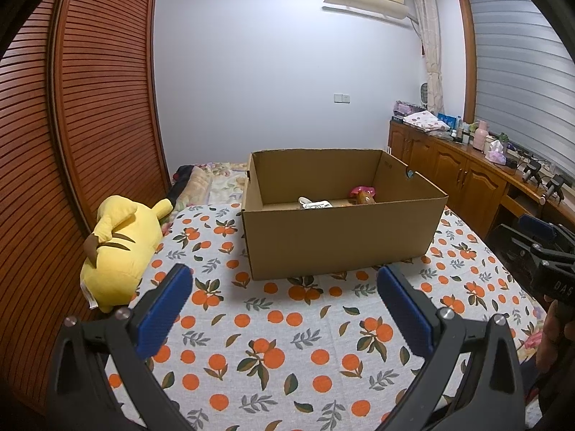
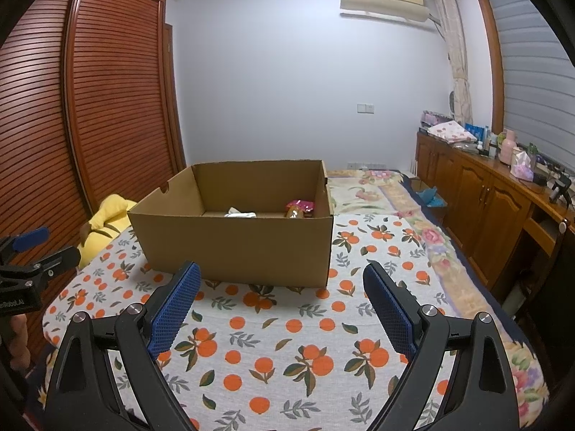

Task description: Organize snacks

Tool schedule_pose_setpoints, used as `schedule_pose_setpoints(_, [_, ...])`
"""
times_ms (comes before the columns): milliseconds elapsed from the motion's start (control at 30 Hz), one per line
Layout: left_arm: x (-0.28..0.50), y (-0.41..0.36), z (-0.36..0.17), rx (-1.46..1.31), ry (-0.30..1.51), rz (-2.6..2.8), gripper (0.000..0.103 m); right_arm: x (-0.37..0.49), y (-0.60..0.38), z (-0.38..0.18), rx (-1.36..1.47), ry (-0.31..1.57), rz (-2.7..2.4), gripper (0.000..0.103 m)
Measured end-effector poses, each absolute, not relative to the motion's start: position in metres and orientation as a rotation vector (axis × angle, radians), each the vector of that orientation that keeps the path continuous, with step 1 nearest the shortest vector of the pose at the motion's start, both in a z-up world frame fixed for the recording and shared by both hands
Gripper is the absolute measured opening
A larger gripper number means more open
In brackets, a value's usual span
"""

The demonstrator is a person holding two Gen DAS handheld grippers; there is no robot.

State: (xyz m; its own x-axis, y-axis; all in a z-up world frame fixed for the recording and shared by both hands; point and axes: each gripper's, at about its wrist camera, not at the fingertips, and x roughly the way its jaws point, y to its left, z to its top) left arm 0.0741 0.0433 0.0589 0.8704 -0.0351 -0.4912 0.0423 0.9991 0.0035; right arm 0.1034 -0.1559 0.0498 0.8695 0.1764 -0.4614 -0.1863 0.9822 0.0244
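An open cardboard box stands on a bed cloth printed with oranges. Inside it, near the far wall, lie a white snack packet and a pink-topped snack bag. My left gripper hovers over the cloth just in front of the box, open, with nothing between its blue pads. My right gripper is likewise open and empty in front of the box. Each gripper shows at the edge of the other's view, the right gripper and the left gripper.
A yellow plush toy lies left of the box, against a slatted wooden wardrobe. A wooden sideboard with clutter runs along the right wall. A floral quilt covers the bed beyond the box.
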Motion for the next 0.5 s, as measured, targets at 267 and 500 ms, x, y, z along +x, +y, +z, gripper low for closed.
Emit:
schedule_pose_setpoints(267, [0.0735, 0.0436, 0.0578, 0.012, 0.512, -0.04, 0.103, 0.103, -0.1567, 0.0494, -0.022, 0.48, 0.187, 0.094])
schedule_pose_setpoints(500, [0.0737, 0.0437, 0.0577, 0.013, 0.513, -0.04, 0.103, 0.103, -0.1567, 0.0491, -0.022, 0.48, 0.188, 0.094])
